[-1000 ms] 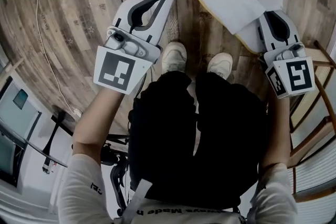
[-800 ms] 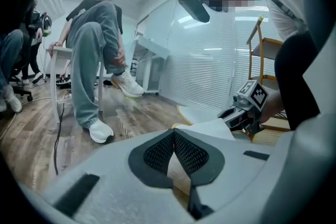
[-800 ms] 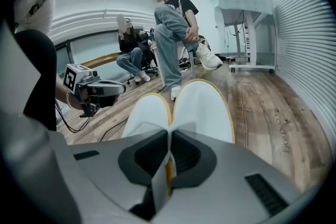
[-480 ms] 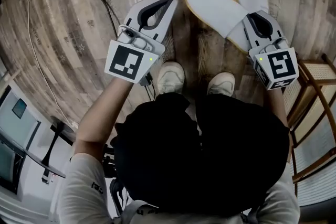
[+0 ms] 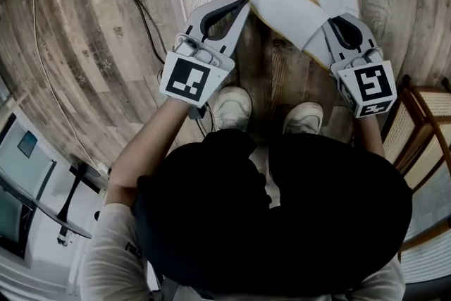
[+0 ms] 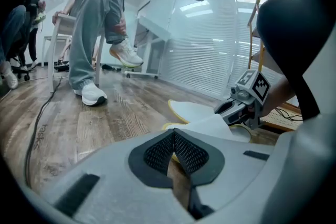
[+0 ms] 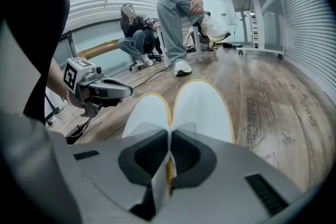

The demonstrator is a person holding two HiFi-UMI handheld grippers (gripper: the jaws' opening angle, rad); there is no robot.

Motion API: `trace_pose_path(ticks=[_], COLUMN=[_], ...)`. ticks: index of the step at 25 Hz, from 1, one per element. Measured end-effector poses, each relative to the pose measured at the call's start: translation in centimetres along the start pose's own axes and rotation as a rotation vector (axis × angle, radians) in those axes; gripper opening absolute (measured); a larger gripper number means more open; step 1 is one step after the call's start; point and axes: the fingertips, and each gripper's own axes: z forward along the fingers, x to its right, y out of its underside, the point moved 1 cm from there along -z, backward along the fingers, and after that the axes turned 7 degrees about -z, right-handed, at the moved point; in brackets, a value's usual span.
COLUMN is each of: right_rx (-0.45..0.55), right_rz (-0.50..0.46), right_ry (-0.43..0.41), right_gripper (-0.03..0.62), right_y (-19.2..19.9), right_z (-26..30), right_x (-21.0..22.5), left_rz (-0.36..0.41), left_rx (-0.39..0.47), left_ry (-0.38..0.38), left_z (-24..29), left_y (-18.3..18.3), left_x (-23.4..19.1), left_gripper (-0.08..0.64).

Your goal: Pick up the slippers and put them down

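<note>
Change since the earlier frames: both grippers are lower and nearer the floor, and the slippers have come down with the right one.

- Slippers: a white pair with yellow-edged soles. The toes fan apart on the far side and the heels are pressed together, so one grip carries both. Whether the toes touch the floor cannot be told.
- Right gripper: clamped tight on the two heel edges and tilted downward, probably to lay the pair toes first.
- Left gripper: jaws together with nothing between them. It sits just left of the pair and seems idle.
- Cable: lies on the floor, left of the left gripper.
</note>
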Motion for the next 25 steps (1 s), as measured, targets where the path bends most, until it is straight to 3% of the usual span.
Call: trace_pose_path(ticks=[8,25], right_rx=[-0.03,-0.102], right_rz=[-0.005,-0.042], right_ry=[0.029,0.032], right_gripper=[0.023,0.025], right_y=[1.6,2.9], right_z=[0.8,2.9], right_x=[0.1,0.1], left_rz=[-0.002,0.004], left_rx=[-0.035,-0.056], left_ry=[-0.005,-0.016], left_z=[0.8,1.1], left_y=[2.7,3.4], left_x=[-0.2,-1.0], left_gripper=[0.011,0.011])
